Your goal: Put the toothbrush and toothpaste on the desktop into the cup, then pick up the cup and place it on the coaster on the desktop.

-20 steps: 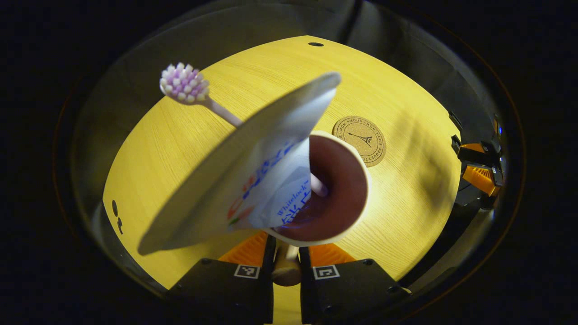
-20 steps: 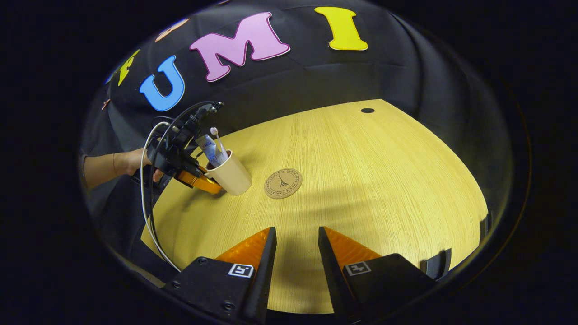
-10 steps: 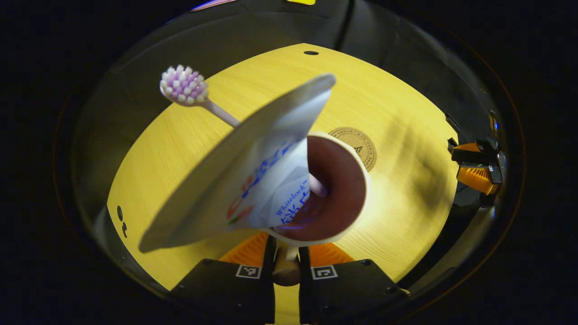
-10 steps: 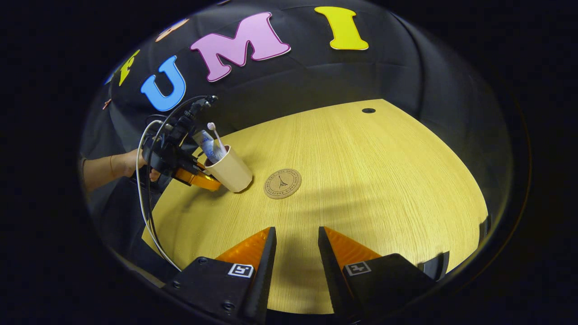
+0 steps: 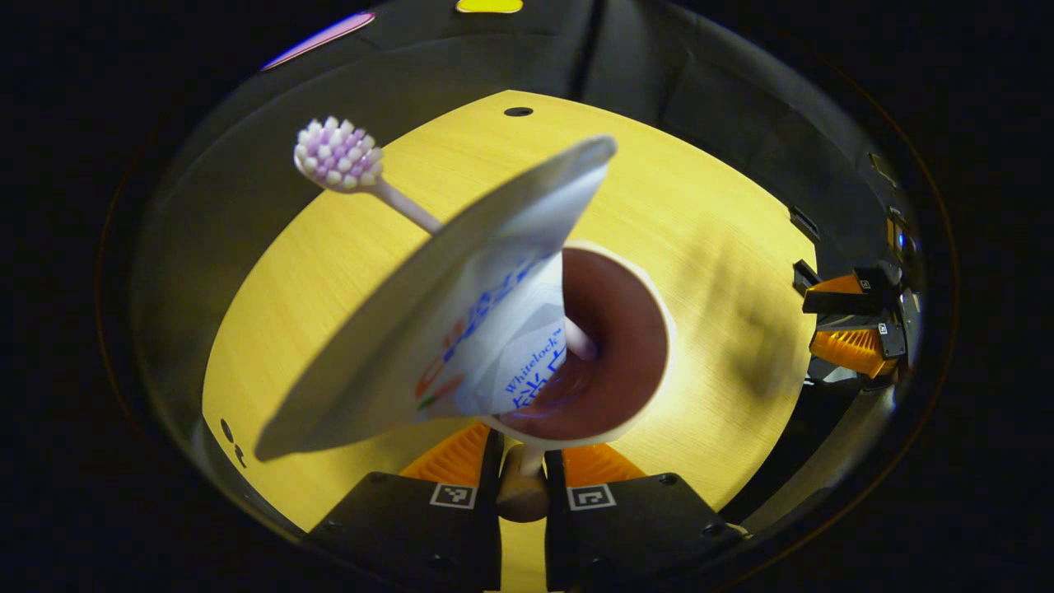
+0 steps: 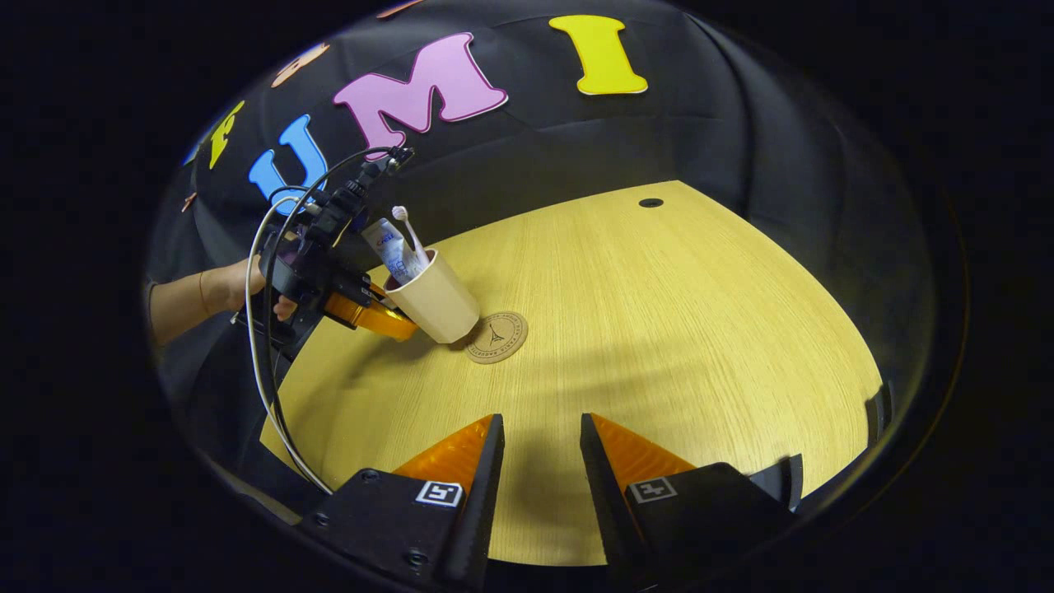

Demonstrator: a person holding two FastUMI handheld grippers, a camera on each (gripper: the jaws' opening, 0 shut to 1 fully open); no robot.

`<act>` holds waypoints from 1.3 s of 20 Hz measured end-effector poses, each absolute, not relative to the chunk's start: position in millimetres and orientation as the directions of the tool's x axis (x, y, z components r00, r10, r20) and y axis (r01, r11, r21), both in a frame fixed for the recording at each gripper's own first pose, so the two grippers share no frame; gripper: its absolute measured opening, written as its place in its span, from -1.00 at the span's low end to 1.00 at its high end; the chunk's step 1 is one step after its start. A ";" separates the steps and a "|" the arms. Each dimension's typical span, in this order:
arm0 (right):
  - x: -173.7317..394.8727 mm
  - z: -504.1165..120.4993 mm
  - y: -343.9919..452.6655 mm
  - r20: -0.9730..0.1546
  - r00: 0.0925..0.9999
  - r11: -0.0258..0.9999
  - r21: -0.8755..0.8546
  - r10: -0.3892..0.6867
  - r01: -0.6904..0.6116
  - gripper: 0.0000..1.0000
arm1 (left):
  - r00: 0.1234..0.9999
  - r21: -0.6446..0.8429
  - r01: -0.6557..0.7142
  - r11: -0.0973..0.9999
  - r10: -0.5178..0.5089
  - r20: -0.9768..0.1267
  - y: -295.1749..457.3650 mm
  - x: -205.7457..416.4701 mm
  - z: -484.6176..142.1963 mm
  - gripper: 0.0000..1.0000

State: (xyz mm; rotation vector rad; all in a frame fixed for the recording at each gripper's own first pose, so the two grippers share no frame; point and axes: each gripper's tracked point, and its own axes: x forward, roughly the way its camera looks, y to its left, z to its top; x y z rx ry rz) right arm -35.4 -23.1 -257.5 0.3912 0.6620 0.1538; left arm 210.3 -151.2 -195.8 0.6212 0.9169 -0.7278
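Note:
My left gripper (image 5: 522,453) is shut on the handle of the beige cup (image 5: 609,354), which hangs tilted above the desk. In the cup stand the white toothpaste tube (image 5: 461,305) and the toothbrush (image 5: 338,156), bristles up. In the right gripper view the cup (image 6: 436,298) hovers over the left edge of the round cork coaster (image 6: 499,338), carried by the left gripper (image 6: 375,311) with a hand behind it. My right gripper (image 6: 539,436) stands open over the desk's near side, nothing between its fingers. It also appears at the right edge of the left gripper view (image 5: 844,317).
The yellow wooden desk (image 6: 659,329) has a small dark hole (image 6: 650,203) near its far edge. A white cable (image 6: 259,329) loops down from the left gripper past the desk's left edge. The booth wall rises behind the desk.
The left gripper has carried the cup up and to the right, from beside the coaster to over its left edge. The right gripper has barely shifted.

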 end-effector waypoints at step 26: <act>-46.7 -266.9 -64.7 -0.585 0.780 0.902 0.427 0.223 0.063 0.16 | 0.358 0.168 0.803 0.572 -0.236 -0.904 -192.3 208.9 -218.3 -0.29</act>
